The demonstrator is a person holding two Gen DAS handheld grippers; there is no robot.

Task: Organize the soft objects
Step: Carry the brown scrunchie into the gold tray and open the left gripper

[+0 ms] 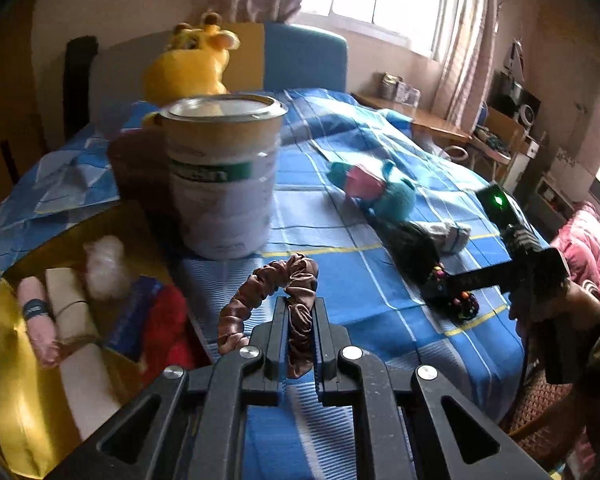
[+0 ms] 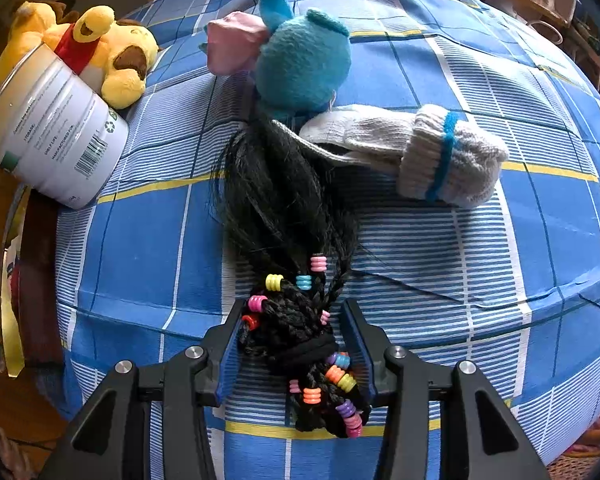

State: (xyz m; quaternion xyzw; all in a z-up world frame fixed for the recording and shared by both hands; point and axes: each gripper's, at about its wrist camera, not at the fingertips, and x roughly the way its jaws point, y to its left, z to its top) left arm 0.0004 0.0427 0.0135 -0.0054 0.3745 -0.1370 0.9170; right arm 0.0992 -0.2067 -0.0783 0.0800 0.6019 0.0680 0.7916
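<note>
Scrunchie [image 1: 276, 300]: brown, satin-like, ruched into a loop; it sits low in the middle of the left wrist view, above the blue checked bedspread [image 1: 340, 280].
Left gripper [image 1: 300, 336]: clenched on the scrunchie, one side of the loop pinched between the jaws, the rest arching out to the left.
Hairpiece [image 2: 296, 280]: black braids with coloured beads, lying on the bedspread from centre to lower centre of the right wrist view.
Right gripper [image 2: 296, 344]: part-way closed around the beaded end; whether the pads press on it I cannot tell.
Yellow tray [image 1: 8, 352]: lower left of the left wrist view; holds rolled cloths, a white fluffy piece and something red.
Tin can [image 1: 224, 176]: upright, centre left, beside the tray; contents not visible.
</note>
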